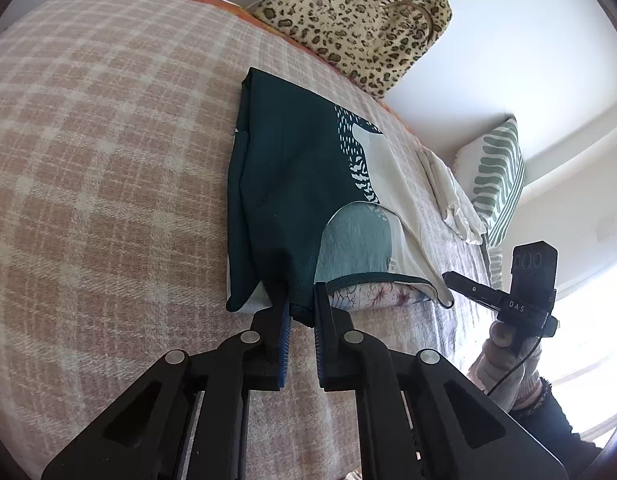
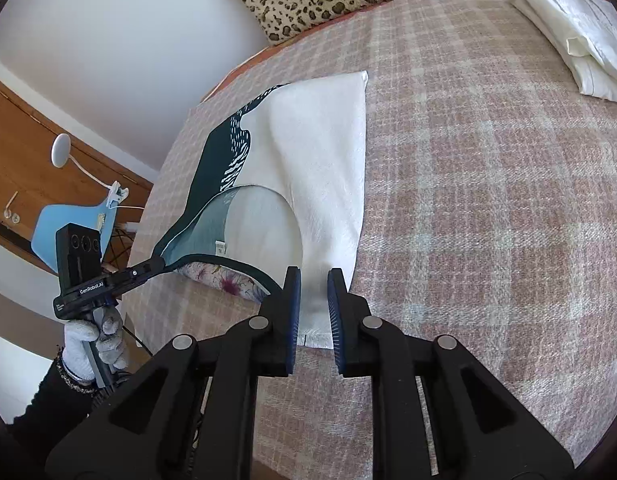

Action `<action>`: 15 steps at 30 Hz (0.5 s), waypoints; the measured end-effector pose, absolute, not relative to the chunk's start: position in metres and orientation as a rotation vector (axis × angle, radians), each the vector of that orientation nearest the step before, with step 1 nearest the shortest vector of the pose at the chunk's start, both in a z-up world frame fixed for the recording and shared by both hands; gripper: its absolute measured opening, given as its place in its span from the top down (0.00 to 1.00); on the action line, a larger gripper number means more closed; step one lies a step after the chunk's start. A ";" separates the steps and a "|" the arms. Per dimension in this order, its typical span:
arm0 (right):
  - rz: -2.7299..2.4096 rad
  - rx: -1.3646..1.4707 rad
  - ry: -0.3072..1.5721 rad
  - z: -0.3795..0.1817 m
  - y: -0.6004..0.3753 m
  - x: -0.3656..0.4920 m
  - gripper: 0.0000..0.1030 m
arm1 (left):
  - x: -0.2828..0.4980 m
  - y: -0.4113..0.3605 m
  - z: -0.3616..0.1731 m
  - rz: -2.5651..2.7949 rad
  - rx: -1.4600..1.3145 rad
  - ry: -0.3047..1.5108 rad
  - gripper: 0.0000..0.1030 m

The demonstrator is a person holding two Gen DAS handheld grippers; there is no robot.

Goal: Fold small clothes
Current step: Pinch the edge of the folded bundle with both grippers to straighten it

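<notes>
Garment: your top (image 1: 300, 184), dark teal and white woven cloth, lies on the plaid blanket (image 1: 108, 168).
Left gripper (image 1: 301, 312): your jaws pinch its bunched teal shoulder.
Right gripper (image 2: 313, 308): your jaws, narrowly parted, straddle the white strap; grip unclear.
Beyond: leopard-print cushion (image 1: 360, 16).

Open plaid blanket (image 2: 488, 200) right of top (image 2: 320, 152), wide passage there. Folded white cloth (image 2: 576, 36) blocks far right corner. Leopard pillow (image 1: 348, 20) walls off head end. Striped pillow (image 1: 496, 176) crowds edge beyond white cloth. Left of top, bare blanket again.
</notes>
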State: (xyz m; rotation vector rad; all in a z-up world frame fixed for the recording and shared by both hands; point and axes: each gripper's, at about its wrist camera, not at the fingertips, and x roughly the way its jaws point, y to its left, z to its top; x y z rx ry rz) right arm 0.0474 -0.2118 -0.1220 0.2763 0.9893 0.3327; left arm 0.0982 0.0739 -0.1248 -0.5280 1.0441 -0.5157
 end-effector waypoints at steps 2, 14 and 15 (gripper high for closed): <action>0.323 0.237 0.967 -0.117 -0.206 0.046 0.93 | 0.096 0.072 -0.118 -0.497 -0.457 1.012 0.94; 0.293 0.016 1.041 -0.129 -0.176 0.043 0.96 | 0.086 0.083 -0.123 -0.444 -0.263 1.038 0.90; 0.296 0.009 1.046 -0.127 -0.176 0.042 0.96 | 0.086 0.085 -0.121 -0.437 -0.262 1.034 0.89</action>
